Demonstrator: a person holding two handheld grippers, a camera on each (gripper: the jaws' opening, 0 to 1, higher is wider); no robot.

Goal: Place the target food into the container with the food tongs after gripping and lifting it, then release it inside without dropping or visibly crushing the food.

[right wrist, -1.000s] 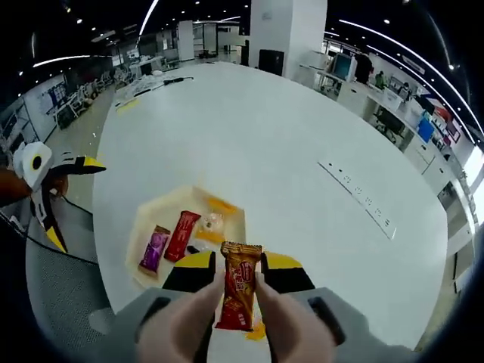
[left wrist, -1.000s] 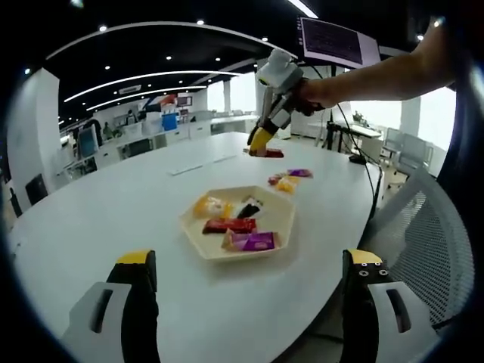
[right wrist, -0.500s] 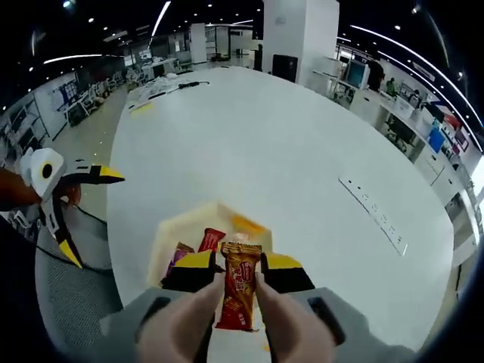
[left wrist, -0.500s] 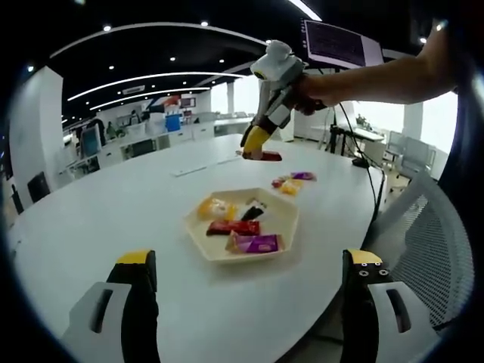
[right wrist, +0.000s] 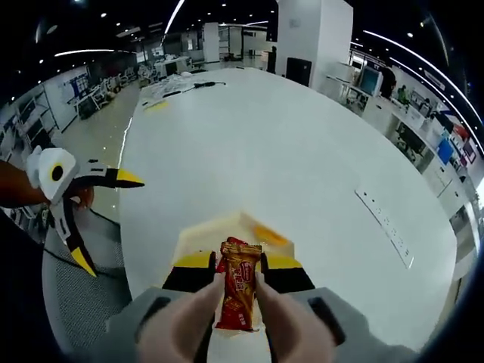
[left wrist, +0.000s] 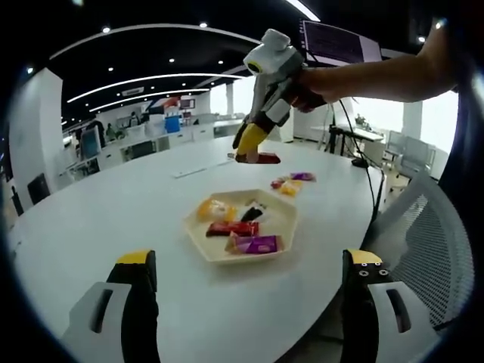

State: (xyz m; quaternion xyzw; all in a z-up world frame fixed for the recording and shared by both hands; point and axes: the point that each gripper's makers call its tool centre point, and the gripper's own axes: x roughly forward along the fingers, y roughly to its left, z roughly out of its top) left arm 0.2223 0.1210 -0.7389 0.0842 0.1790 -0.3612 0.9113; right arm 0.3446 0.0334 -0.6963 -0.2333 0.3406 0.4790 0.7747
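Observation:
A red-orange snack packet [right wrist: 240,291] hangs upright between the fingers of my right gripper [right wrist: 240,266], which is shut on it. In the left gripper view this right gripper [left wrist: 252,148] hovers above the table behind the beige hexagonal tray [left wrist: 198,238], with the red packet [left wrist: 262,158] at its yellow tips. The tray [right wrist: 219,229] lies directly under the held packet, partly hidden by the jaws. It holds a red packet [left wrist: 231,227], a purple one [left wrist: 257,243] and an orange snack [left wrist: 212,207]. My left gripper [left wrist: 249,261] stands open near the table's edge, with nothing in it.
Several loose snacks [left wrist: 290,181] lie on the white round table [left wrist: 113,212] right of the tray. A mesh chair [left wrist: 423,234] stands at the table's right edge. The left gripper [right wrist: 106,219] shows open at the left, over the floor beside the table. A person's arm [left wrist: 378,76] reaches in.
My right gripper has carried the red-orange packet up and over toward the tray, which now lies right under it. The left gripper has stayed put and open.

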